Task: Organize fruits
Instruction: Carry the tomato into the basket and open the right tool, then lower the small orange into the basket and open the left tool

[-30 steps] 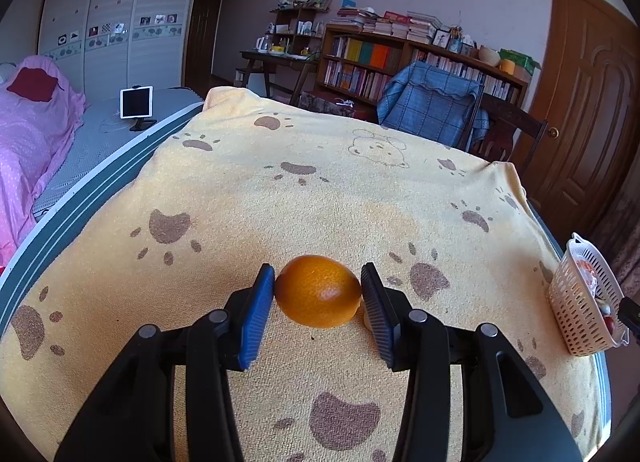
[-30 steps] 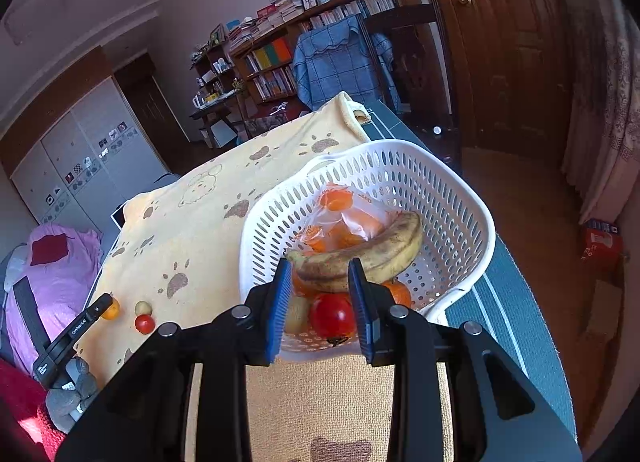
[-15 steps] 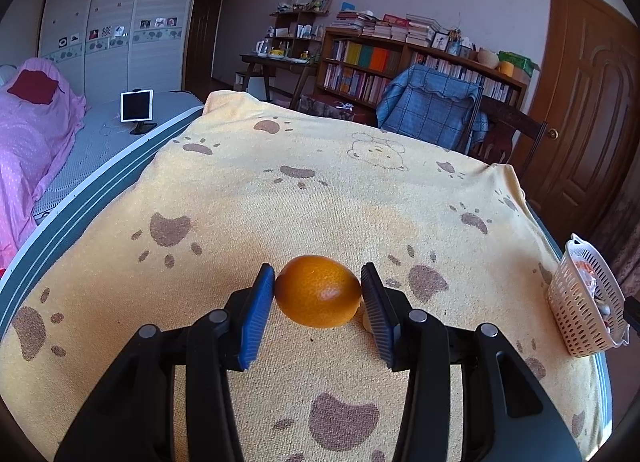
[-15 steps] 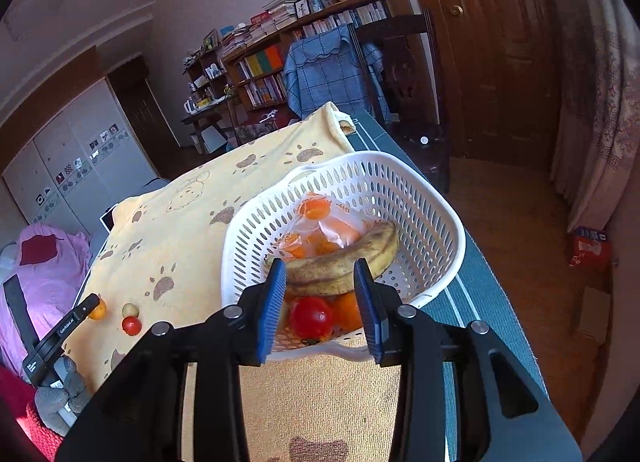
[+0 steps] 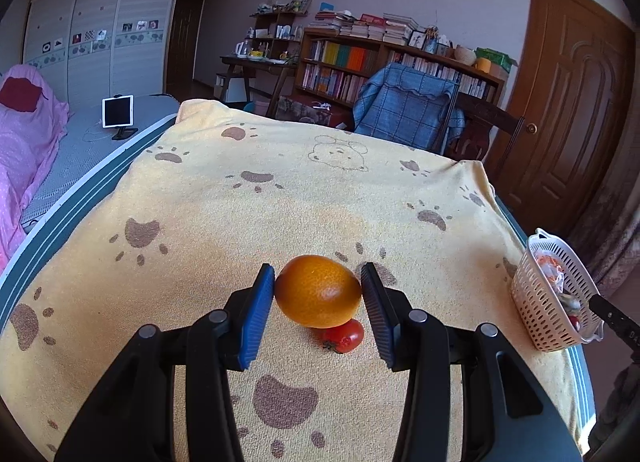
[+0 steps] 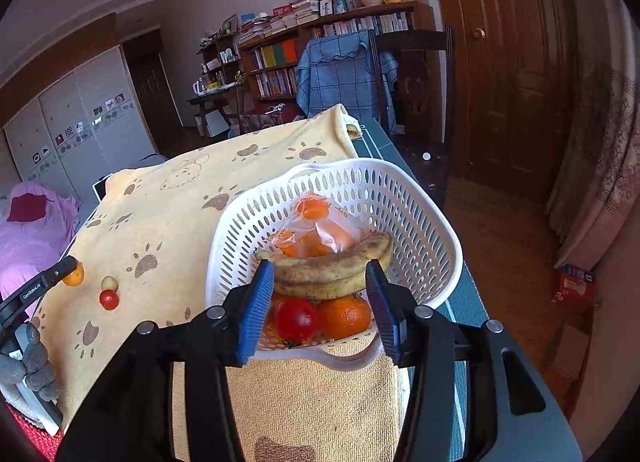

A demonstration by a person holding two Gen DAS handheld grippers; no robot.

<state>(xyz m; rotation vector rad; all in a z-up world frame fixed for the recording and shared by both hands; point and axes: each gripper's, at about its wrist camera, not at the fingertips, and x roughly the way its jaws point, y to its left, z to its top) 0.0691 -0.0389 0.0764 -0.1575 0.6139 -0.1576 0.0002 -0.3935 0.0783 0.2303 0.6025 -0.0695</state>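
The left gripper [image 5: 318,296] has its blue jaws clamped on the round orange citrus fruit [image 5: 318,291], held above the yellow paw-print towel [image 5: 240,222] covering the worktop, a small red tomato [image 5: 344,336] just below at 5 o'clock. Carry it level toward the white perforated plastic basket [image 5: 538,302] at 3 o'clock, keeping the squeeze gentle. The right gripper [image 6: 320,300], jaws just opened and apart, hangs over the basket's near rim above a released red tomato [image 6: 295,319]; it should clear away first.
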